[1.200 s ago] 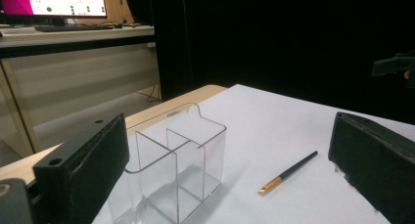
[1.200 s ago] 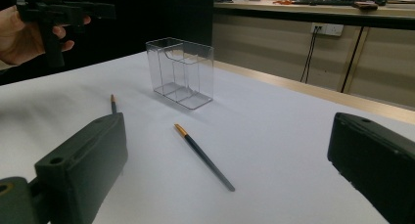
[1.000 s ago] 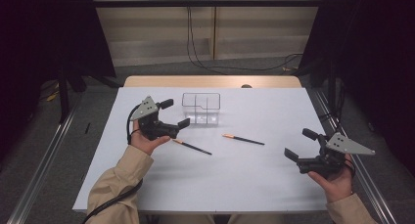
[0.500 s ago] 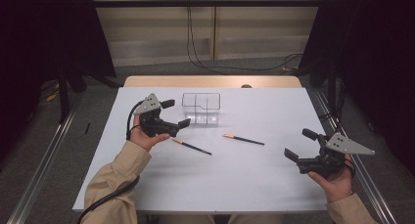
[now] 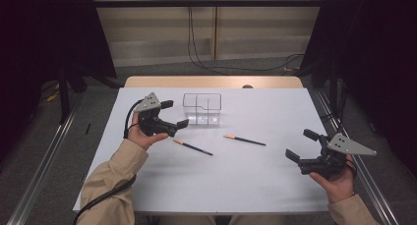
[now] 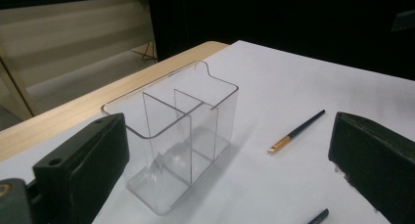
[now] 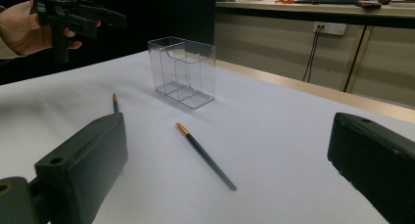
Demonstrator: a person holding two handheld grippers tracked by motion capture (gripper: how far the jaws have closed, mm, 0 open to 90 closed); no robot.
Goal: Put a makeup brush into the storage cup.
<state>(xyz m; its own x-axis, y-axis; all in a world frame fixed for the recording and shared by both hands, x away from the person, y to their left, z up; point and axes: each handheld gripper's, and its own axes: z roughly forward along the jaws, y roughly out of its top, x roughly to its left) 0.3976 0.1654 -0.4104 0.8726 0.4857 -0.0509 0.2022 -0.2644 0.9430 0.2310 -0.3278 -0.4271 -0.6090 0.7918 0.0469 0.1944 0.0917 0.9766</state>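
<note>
The left gripper [image 5: 175,115] is held above the table [image 5: 255,181], jaws spread and empty, just beside the clear box [image 5: 202,108]. One brush [image 5: 192,147] lies near the box, below these jaws; another brush [image 5: 244,140] lies beside it. The right gripper [image 5: 301,145], jaws likewise released, is held well apart from the box.

Left gripper [image 5: 174,114] and right gripper [image 5: 306,144], fingers apart.

Clear plastic organizer [image 5: 202,108]: upright, open-topped, divided into compartments, all empty. Near pen [image 5: 193,147]: dark barrel, orange tip, lying flat, just in front of the organizer toward its left. Second pen [image 5: 244,140]: same make, flat, in front toward the organizer's right, apart from it.
</note>
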